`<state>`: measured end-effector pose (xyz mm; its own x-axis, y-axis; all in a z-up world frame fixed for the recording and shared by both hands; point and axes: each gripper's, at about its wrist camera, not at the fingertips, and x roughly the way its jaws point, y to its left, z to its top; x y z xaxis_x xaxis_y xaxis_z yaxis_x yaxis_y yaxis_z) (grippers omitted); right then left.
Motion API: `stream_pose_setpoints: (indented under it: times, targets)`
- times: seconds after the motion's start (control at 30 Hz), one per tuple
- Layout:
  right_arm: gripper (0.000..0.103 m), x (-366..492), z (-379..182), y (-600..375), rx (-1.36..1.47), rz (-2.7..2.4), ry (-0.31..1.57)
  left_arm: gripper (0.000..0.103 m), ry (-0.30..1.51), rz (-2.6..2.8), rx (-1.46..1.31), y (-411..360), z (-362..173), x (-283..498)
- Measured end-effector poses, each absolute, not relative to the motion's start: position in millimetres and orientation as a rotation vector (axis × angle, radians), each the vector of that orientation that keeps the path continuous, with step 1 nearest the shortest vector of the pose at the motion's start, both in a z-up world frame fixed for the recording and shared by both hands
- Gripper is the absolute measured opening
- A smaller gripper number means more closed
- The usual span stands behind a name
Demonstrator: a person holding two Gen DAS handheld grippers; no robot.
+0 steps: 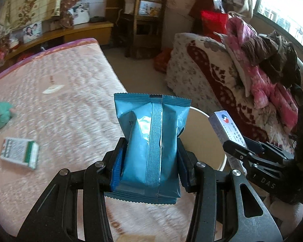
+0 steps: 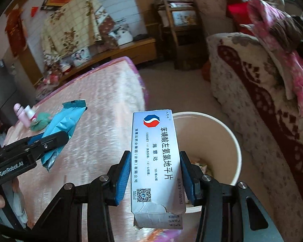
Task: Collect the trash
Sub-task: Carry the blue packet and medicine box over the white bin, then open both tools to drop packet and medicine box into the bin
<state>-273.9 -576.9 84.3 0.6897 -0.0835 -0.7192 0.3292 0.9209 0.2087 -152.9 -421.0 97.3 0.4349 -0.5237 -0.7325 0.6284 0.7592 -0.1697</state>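
we look down over a wide bed (image 1: 56, 104) under a pink quilted cover, its near corner beside a round cream bucket (image 2: 230, 139) standing on the floor. scraps already lie in the bucket's bottom, so we judge it to be the bin for the trash. past the bucket a strip of bare floor separates the bed from a sofa (image 1: 216, 76) piled with clothes; that strip and the bucket's wide mouth leave open room to bring both hands over its rim.

our left gripper (image 1: 149, 161) is part closed, its blue pads clamped on the sides of a blue foil packet (image 1: 149, 141), held upright over the bed's edge beside the bucket's rim. our right gripper (image 2: 154, 179) is likewise part closed on a silver medicine box (image 2: 155, 161) with a torn lower end, held upright with the bucket mouth just behind it. each hand carries one item, which looks like a way to drop two at once.

still on the bed, well apart from the edge, lie a green-and-white carton (image 1: 20, 153) and a small green cloth lump (image 1: 0, 119).
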Motion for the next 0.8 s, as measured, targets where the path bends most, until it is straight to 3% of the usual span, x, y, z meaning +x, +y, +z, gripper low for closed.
stream_pose_setpoints:
  times: [0.33,0.6,0.73,0.8]
  targets:
    - [0.045,-267.5,63.5,-609.6,0.374,-0.293,0.806,0.045,0.923,-0.751,0.144,-461.8,75.4,-145.5]
    - [0.045,-265.4,55.2,-624.7,0.421,-0.336,0.783,0.055,0.961,-0.786,0.093,-474.8,66.5,-135.8]
    - [0.061,-265.7,55.0,-627.9,0.412,-0.364,0.759,0.066,0.975,-0.811,0.070,-477.7,64.1,-133.9]
    - [0.061,-267.2,53.8,-630.2,0.423,-0.366,0.755,0.068,0.982,-0.817,0.064,-477.4,62.7,-134.5]
